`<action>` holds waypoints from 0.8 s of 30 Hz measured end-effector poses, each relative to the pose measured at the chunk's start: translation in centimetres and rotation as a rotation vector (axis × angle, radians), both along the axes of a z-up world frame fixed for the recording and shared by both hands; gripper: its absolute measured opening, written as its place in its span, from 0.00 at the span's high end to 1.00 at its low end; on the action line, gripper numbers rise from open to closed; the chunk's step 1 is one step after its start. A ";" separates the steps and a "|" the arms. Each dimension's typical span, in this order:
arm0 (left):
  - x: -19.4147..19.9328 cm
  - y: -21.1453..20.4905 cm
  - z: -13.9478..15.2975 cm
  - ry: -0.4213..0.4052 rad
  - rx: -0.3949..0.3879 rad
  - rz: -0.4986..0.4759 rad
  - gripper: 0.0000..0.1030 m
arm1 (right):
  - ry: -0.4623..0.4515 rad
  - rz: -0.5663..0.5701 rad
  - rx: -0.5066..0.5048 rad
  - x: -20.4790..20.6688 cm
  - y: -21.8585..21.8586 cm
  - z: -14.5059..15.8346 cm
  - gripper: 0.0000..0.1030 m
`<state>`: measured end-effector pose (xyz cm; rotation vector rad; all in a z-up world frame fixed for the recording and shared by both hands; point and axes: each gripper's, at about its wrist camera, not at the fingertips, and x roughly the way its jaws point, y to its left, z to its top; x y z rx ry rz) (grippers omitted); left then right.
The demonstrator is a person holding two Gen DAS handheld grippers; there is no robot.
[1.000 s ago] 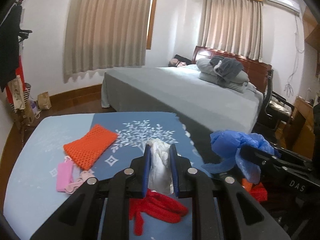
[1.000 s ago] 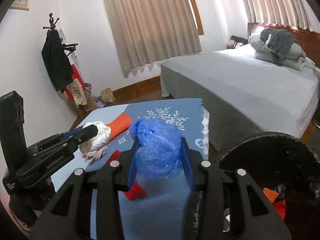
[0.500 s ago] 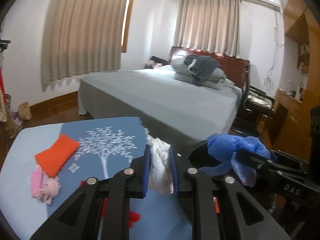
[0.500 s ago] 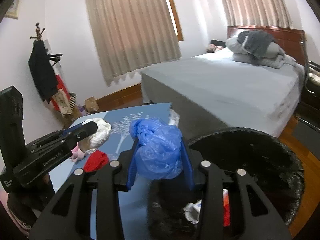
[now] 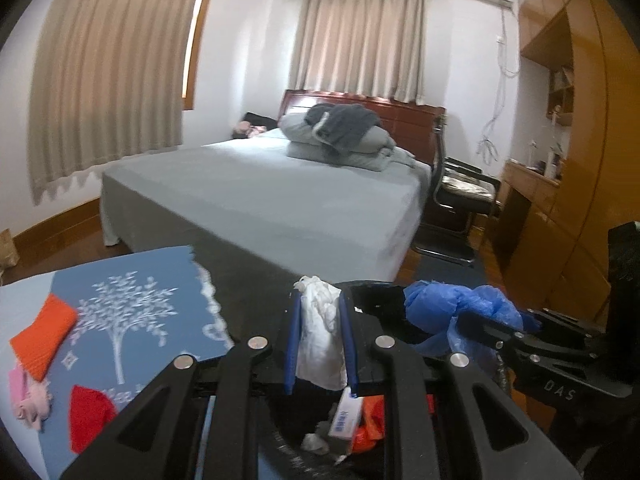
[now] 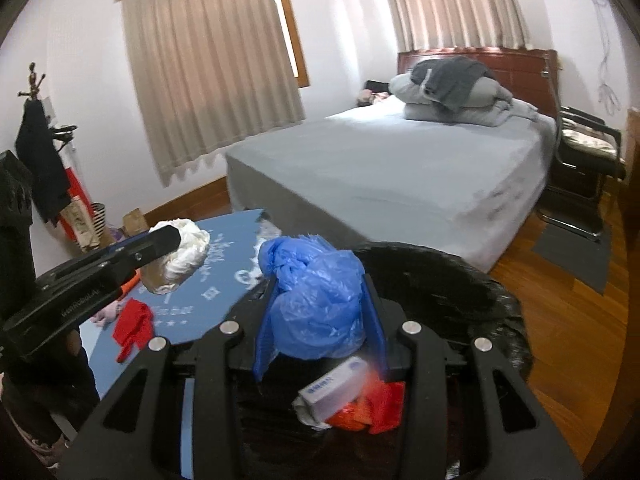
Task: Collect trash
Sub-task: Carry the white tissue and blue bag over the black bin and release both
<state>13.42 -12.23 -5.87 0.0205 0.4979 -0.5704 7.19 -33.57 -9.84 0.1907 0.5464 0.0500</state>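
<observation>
- Left gripper [image 5: 319, 344]: fingers pinching a crumpled white tissue wad [image 5: 322, 342]. It's soft, near weightless, so a mid-bunch hold works.
- Right gripper [image 6: 320, 316]: fingers clamped on a scrunched blue plastic bag [image 6: 316, 300]. It's slick and springy, so we'd grip the bulk, not loose flaps.
- Both pieces now hang over the black bin [image 6: 460, 276], w/ a small box and red scraps inside.
- A sec ago both were above the blue tabletop [image 5: 132, 304]; we've swung over to the bin, grips unchanged.

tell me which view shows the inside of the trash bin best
Right wrist view: the trash bin shows its wide rim and litter inside. In the left wrist view, the bin is mostly hidden behind the gripper.
</observation>
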 end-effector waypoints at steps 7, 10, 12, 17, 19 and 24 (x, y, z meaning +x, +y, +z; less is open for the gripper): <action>0.5 -3.4 -0.7 0.012 0.014 -0.065 0.82 | 0.011 -0.056 0.000 -0.8 -2.7 -1.1 0.63; 0.6 -4.5 -1.2 0.021 0.021 -0.089 0.81 | 0.019 -0.078 0.000 -1.0 -3.6 -1.5 0.63; 0.6 -4.9 -1.5 0.034 0.020 -0.104 0.77 | 0.026 -0.093 -0.005 -1.0 -4.0 -1.8 0.60; 0.9 -5.0 -1.8 0.049 0.016 -0.110 0.51 | 0.030 -0.130 -0.018 -1.3 -4.7 -2.3 0.39; 0.9 -4.8 -1.8 0.045 0.018 -0.099 0.44 | 0.024 -0.145 -0.026 -1.5 -4.7 -2.3 0.26; 0.8 -2.7 -1.5 0.024 0.027 -0.043 0.23 | 0.009 -0.162 -0.030 -1.7 -4.5 -2.1 0.09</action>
